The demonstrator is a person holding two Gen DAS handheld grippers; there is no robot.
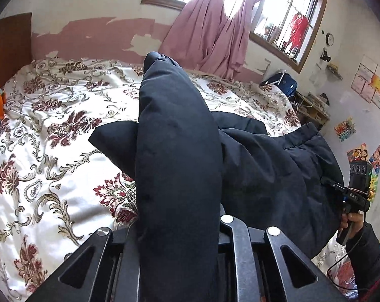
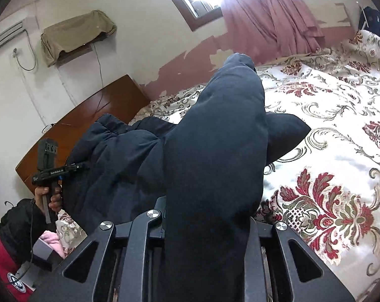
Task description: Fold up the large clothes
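Observation:
A dark navy padded jacket is raised off the floral bedspread, and one bulky fold runs up the middle of each wrist view. In the left wrist view the fabric drapes over my left gripper's fingers and hides their tips. My right gripper shows at the right, clamped on the jacket's edge. From the right wrist view the jacket likewise covers the right fingers, and my left gripper bites the garment's left edge. The part between the two grippers sags toward the bedspread.
A wooden headboard stands at the bed's left end. Pink curtains hang at the far wall under bright windows. A low shelf with a blue bag is past the bed's far right corner. A person's hand holds the right gripper's handle.

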